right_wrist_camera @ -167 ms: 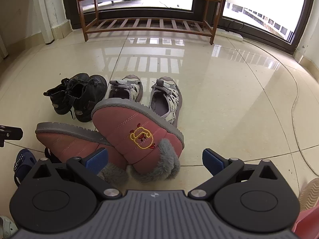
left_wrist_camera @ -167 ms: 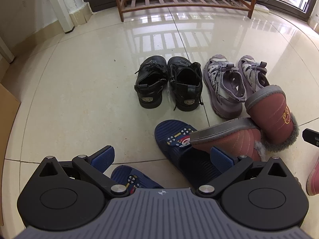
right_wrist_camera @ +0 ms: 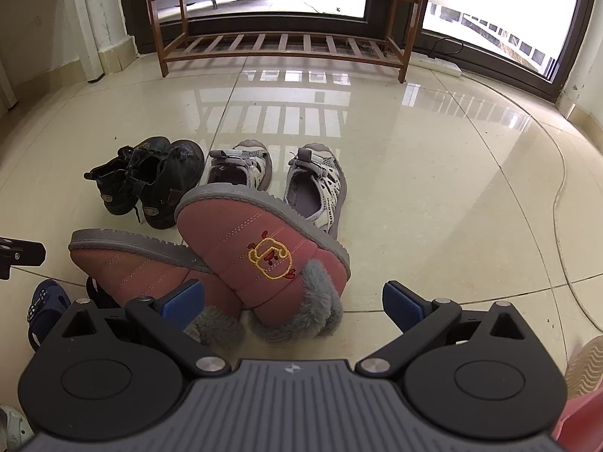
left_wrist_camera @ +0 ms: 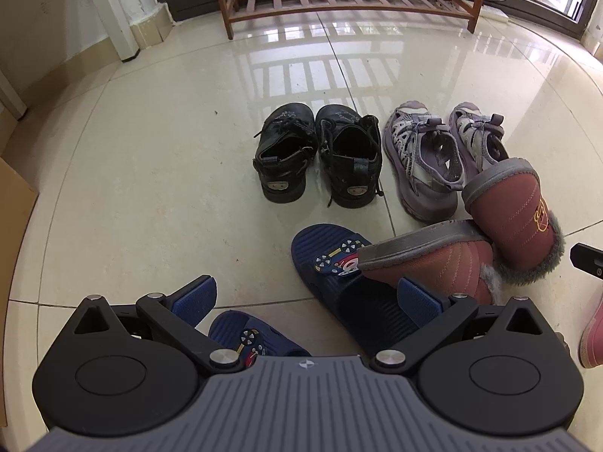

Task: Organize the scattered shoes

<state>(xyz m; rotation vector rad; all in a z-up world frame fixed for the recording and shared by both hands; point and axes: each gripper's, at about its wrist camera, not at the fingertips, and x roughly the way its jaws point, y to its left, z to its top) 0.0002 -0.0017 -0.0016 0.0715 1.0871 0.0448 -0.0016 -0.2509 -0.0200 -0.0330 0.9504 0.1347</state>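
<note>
Both the left gripper (left_wrist_camera: 307,295) and right gripper (right_wrist_camera: 292,299) hang wide and empty over the tipped pink fur-lined boots (right_wrist_camera: 264,252) on the tiled floor (right_wrist_camera: 433,188), likely light, soft, best pinched at the stiffer sole edge

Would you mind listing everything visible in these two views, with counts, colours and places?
Black shoes: 2, black, side by side on the floor, left of the sandals.
Sandals: 2, purple-grey, side by side, right of the black shoes.
Pink boots: 2, pink with grey fur cuffs and grey soles, tipped over; one leans on the other, nearest the right gripper.
Blue slippers: 2, navy with car badges, apart; one partly under a pink boot, one by the left gripper.
Shoe rack: 1, brown wood, against the window, nothing on the shelves in view.
Floor: cream glossy tiles.
Cable: 1, pale, on the floor at right.
Left gripper: black with blue pads, open.
Right gripper: black with blue pads, open.
</note>
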